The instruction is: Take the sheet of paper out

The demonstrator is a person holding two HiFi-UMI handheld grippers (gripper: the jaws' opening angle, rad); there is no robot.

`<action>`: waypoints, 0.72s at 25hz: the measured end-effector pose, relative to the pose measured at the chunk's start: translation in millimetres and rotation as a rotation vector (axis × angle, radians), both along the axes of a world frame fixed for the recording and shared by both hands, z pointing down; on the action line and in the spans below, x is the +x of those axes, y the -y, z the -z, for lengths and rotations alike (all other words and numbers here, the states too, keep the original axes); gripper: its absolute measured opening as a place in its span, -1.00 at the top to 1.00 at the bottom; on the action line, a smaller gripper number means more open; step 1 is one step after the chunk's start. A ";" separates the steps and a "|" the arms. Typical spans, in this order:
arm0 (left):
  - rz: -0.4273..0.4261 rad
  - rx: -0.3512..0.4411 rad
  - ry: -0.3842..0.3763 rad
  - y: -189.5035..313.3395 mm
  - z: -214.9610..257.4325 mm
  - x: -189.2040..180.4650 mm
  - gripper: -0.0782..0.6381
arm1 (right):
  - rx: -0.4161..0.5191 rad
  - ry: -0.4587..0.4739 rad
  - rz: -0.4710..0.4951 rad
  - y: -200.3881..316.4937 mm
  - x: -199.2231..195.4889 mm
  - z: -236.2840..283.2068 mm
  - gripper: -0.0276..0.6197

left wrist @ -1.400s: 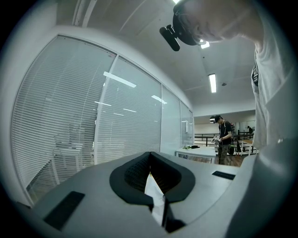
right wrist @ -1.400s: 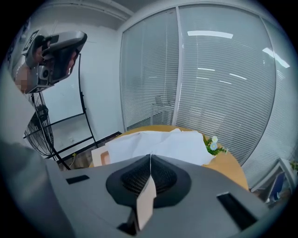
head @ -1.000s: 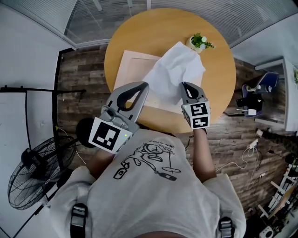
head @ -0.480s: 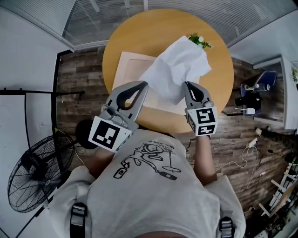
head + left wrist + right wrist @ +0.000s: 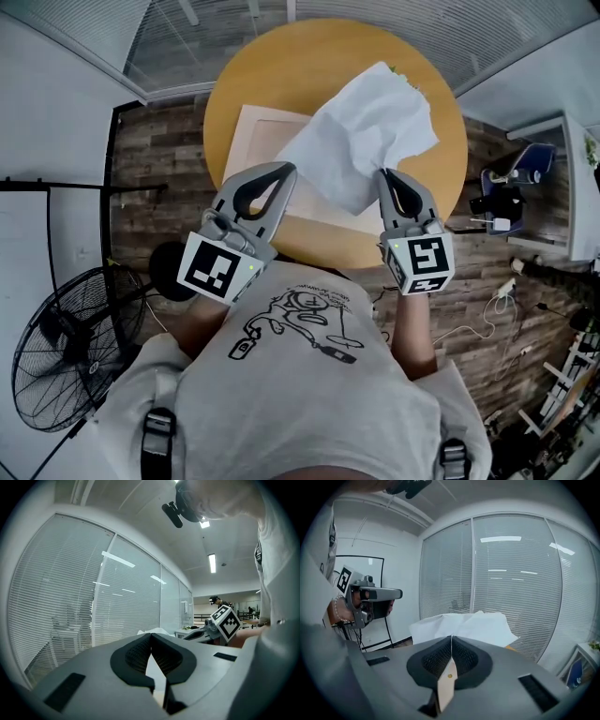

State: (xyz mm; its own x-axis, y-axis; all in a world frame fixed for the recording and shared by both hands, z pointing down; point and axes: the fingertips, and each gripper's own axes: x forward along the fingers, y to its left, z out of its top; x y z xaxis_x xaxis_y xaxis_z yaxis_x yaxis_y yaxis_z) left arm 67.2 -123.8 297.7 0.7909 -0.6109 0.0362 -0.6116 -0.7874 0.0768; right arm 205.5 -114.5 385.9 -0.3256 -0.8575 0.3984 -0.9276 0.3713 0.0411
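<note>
A crumpled white sheet of paper hangs above the round wooden table; its near corner is pinched in my right gripper, which is shut on it. In the right gripper view the sheet spreads beyond the closed jaws. A pale flat folder lies on the table under the sheet. My left gripper is level at the folder's near edge. Its jaws are closed with a pale strip between them, apparently the folder's edge.
A small potted plant at the table's far side is almost hidden behind the sheet. A standing fan is on the floor at the left. Window blinds run behind the table. A desk with clutter stands at the right.
My right gripper has risen and come slightly toward me with the sheet, which now sits higher and covers the plant. The left gripper has stayed where it was.
</note>
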 end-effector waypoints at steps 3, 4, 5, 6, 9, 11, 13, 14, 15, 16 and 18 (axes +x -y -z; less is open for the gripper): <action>0.001 0.002 -0.001 0.8 -0.1 1.4 0.73 | 0.020 0.002 0.000 -2.5 1.2 11.9 0.89; 0.002 0.002 0.000 0.9 0.2 2.1 0.73 | 0.025 0.004 0.000 -3.6 1.9 16.0 0.89; 0.002 0.002 0.000 0.6 0.8 2.7 0.73 | 0.031 0.006 0.001 -4.9 2.2 20.2 0.89; 0.003 0.002 0.000 0.2 1.4 2.9 0.73 | 0.037 0.007 0.004 -6.4 1.9 24.5 0.89; 0.005 0.005 0.004 -0.1 3.1 2.5 0.73 | 0.054 0.013 0.006 -11.4 0.5 35.8 0.89; 0.008 0.009 0.003 1.8 4.6 2.7 0.73 | 0.065 0.016 0.011 -13.2 0.1 42.3 0.89; 0.009 0.010 0.010 3.7 4.9 3.6 0.73 | 0.074 0.020 0.013 -14.8 0.9 48.1 0.89; 0.009 0.007 0.021 4.2 3.8 4.1 0.73 | 0.078 0.023 0.013 -15.9 1.6 50.8 0.89; 0.009 0.004 0.032 4.3 2.5 4.5 0.73 | 0.083 0.026 0.012 -17.1 2.1 53.5 0.89; 0.010 0.002 0.039 4.3 1.7 4.9 0.73 | 0.088 0.028 0.012 -18.3 2.5 56.3 0.89; 0.009 0.000 0.047 4.7 0.8 5.9 0.73 | 0.100 0.031 0.011 -20.5 3.1 62.0 0.89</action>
